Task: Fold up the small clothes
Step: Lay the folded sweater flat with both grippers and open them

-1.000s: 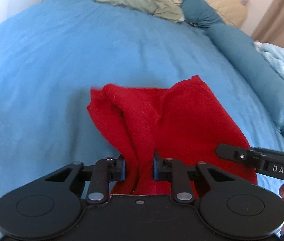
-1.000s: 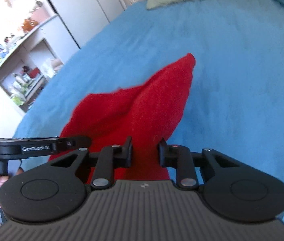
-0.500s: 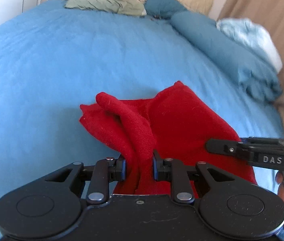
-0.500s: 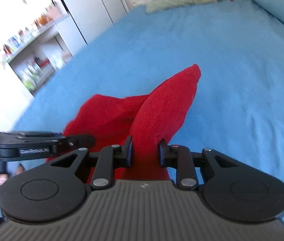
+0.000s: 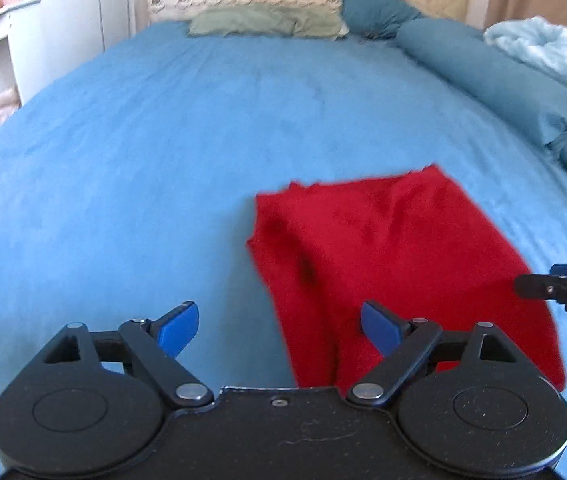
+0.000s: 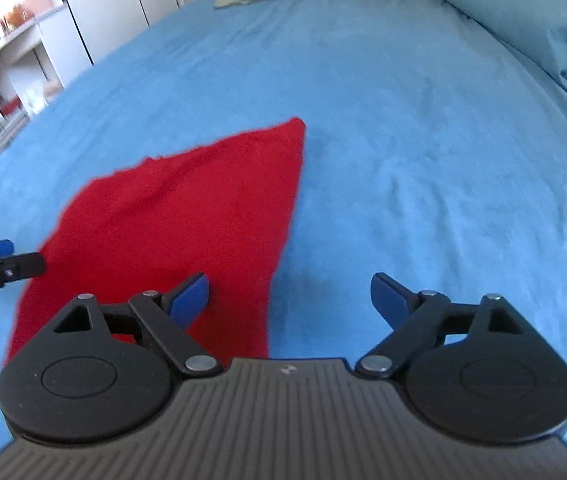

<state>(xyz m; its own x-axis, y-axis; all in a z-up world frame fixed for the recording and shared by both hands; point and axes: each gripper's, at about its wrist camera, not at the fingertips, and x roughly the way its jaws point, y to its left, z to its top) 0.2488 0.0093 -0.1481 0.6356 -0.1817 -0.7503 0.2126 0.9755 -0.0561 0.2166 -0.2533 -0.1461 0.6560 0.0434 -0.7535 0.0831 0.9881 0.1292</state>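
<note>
Red cloth (image 5: 395, 248) lies flat, slightly rumpled, on blue bedspread (image 5: 163, 152).

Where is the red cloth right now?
The red cloth lies flat on the blue bed, right of centre in the left wrist view, no fingers holding it.

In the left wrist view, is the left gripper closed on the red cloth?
No, the left gripper stands wide open, its blue pads apart, and the red knitted cloth lies loose on the blue bedsheet.
</note>
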